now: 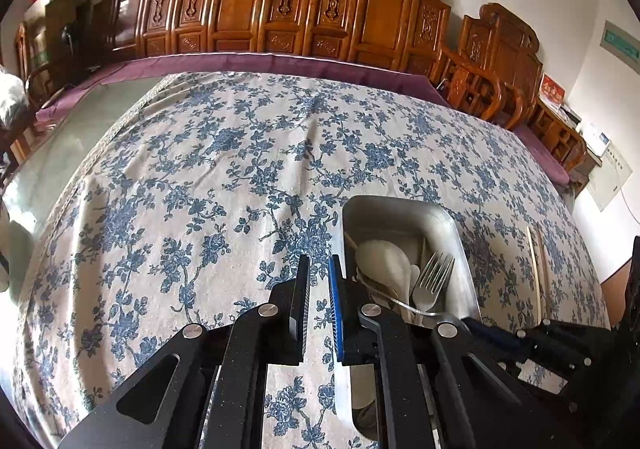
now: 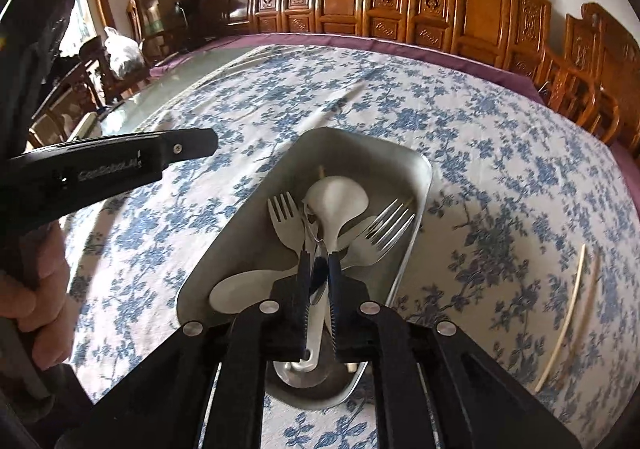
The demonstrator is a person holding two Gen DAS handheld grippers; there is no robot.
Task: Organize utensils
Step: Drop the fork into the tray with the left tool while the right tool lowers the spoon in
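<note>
Right gripper (image 2: 319,281): my fingers are clamped on the handle of a metal utensil, low over the near end of the tray; its head is hidden under them.
Left gripper (image 1: 319,291): fingers a narrow gap apart, nothing between them, hovering over bare cloth just left of the tray.
Tray (image 2: 416,209): a steel tray on the desk (image 2: 500,153), holding a white spoon (image 2: 336,201) on top, a fork (image 2: 285,219) to its left, a second fork (image 2: 384,227) to its right and another white spoon (image 2: 240,287) at the near left.
Chopsticks (image 2: 576,301): I see a pale pair on the cloth right of the tray, well apart from it.
Blurred stick (image 2: 332,109): lies beyond the tray's far end; I cannot tell what it is.
Far edge: carved wooden chairs (image 2: 404,1) stand close along the desk's far edge.
</note>
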